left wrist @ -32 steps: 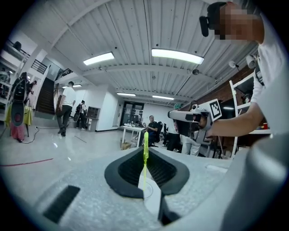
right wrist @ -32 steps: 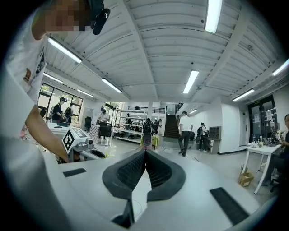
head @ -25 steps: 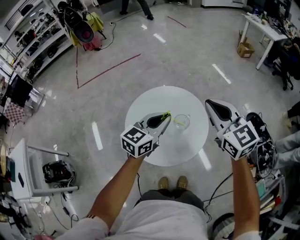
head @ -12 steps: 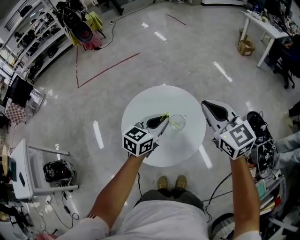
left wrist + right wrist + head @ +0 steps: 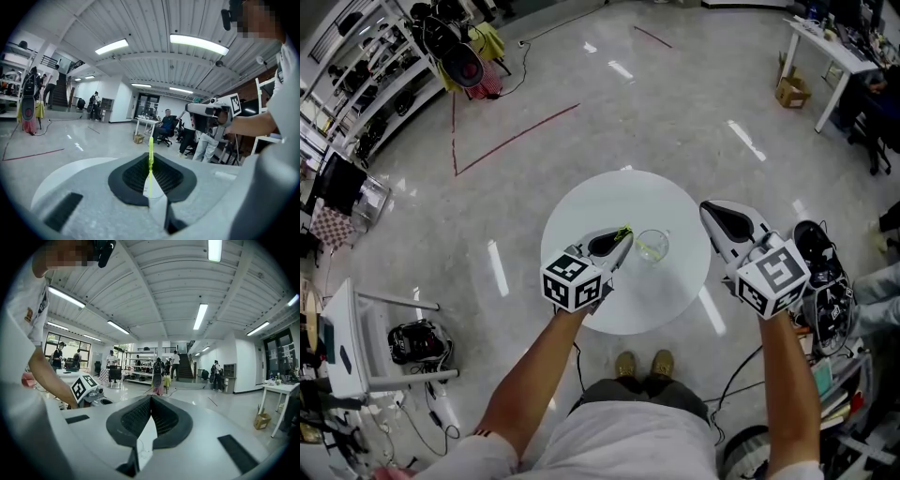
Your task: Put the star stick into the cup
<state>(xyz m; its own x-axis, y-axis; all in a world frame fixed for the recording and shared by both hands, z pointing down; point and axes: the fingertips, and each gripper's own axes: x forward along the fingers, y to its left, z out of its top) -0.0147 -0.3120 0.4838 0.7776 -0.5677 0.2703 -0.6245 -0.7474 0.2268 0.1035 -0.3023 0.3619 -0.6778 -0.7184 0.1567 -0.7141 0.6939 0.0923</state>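
In the head view a round white table (image 5: 619,197) carries a clear cup (image 5: 652,247) near its middle. My left gripper (image 5: 625,235) hovers just left of the cup, shut on the thin yellow-green star stick (image 5: 623,230), which pokes out past its tips. In the left gripper view the stick (image 5: 150,149) stands upright, pinched between the closed jaws of the left gripper (image 5: 150,158); its star end is not clear. My right gripper (image 5: 706,207) hangs over the table's right edge, shut with nothing in it, as in its own view of the right gripper (image 5: 151,397).
Glossy grey floor with red tape lines (image 5: 516,139) surrounds the table. Racks (image 5: 356,94) stand at far left, a white cart (image 5: 356,337) at near left, a desk (image 5: 825,52) with a cardboard box (image 5: 790,97) at far right. Cables and gear (image 5: 825,281) lie at right.
Both grippers and the table have drifted slightly left in the head view. The left gripper still holds the stick beside the cup; nothing was let go.
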